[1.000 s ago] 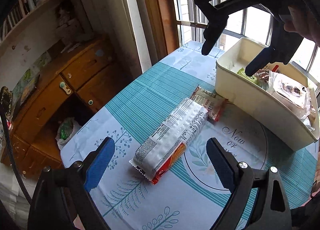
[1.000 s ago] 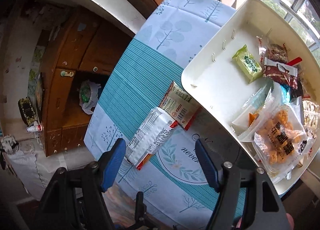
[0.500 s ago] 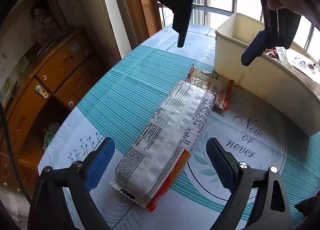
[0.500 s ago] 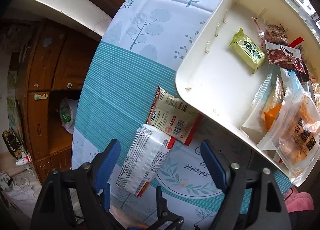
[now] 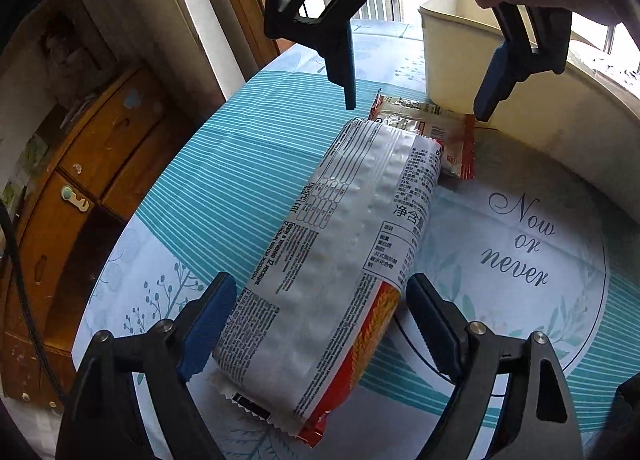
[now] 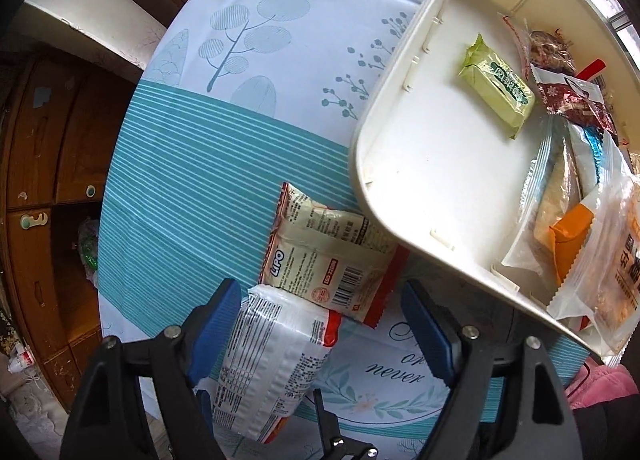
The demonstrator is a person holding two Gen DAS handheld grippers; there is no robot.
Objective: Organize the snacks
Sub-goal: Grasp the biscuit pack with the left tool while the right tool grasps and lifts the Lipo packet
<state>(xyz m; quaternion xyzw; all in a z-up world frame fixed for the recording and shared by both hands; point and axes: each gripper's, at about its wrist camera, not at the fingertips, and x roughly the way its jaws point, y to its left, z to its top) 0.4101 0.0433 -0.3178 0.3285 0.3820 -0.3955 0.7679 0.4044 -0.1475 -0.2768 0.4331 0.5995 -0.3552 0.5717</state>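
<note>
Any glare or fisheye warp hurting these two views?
Left wrist: blown-out window behind the cream plastic bin; sheen on the long silver biscuit pack, print legible. Right wrist: even light, teal striped tablecloth bows strongly toward dark corners.

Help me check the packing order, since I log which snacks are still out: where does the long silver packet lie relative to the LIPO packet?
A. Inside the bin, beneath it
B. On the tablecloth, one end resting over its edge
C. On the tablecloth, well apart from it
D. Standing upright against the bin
B: the long silver packet lies flat on the tablecloth, one end overlapping the LIPO packet, outside the cream bin.
</note>
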